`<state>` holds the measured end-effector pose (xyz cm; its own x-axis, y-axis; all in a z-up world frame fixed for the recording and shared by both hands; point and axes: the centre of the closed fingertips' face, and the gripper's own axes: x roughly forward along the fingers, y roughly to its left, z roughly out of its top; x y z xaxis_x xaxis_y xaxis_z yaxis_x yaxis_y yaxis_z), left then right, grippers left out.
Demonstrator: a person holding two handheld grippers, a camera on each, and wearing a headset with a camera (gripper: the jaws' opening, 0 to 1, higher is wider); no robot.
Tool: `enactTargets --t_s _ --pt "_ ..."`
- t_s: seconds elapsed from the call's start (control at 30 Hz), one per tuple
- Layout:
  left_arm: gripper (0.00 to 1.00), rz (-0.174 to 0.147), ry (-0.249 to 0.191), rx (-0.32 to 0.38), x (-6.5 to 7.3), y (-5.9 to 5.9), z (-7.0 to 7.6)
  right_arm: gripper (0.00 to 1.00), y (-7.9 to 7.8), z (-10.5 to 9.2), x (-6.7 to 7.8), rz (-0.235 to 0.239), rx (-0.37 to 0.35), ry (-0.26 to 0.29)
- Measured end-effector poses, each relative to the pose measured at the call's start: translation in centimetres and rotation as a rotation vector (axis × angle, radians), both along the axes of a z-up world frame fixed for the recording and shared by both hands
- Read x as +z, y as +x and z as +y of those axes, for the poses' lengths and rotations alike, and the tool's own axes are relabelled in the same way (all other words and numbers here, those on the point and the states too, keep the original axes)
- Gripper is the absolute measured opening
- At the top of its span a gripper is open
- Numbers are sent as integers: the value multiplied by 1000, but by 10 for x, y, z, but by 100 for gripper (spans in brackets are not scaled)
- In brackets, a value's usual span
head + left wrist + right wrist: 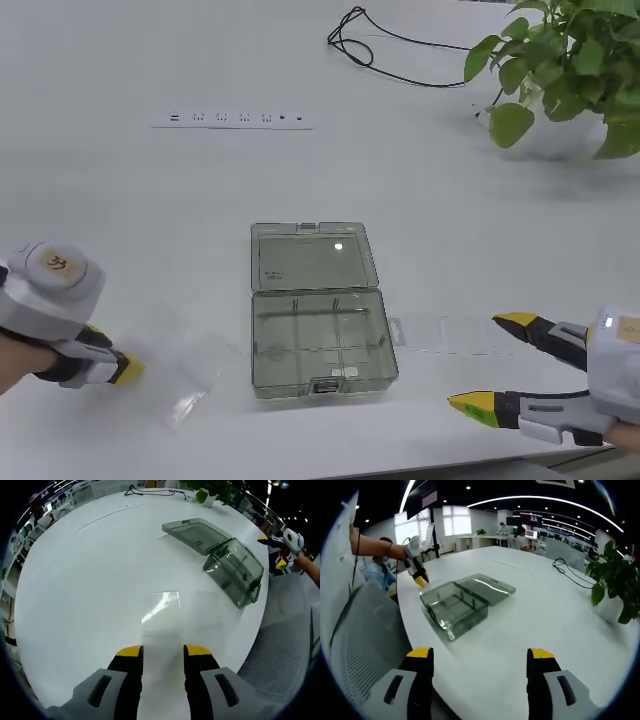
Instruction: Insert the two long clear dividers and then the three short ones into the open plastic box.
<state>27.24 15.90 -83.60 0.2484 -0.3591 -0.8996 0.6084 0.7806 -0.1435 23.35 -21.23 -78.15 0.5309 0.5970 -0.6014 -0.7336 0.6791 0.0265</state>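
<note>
Head view: left tongs [163, 652] and right tongs [492, 362], both released, flanked the box [254, 340], a lower-left clear divider [195, 375] apparently next for pickup.

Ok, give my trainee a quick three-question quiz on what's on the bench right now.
1. Multiple choice: relative to the plastic box, the long clear divider lies A) inside it, B) on the table beside it, C) under it.
2. True or false: the box is shut.
3. Fill in: the right tongs have their jaws ____, with nothing between them.
Key: 1 B; 2 false; 3 open.
</note>
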Motion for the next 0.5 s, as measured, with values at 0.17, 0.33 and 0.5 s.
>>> enactTargets --t_s 0.17,0.33,0.5 --pt "30 -19 -88 66 11 2 -7 76 2 4 6 -4 3 7" --pt "30 -34 -164 120 24 4 -15 74 6 12 18 -17 -7 42" --pt "30 -59 -247 158 41 4 -29 71 13 21 33 -29 -21 73"
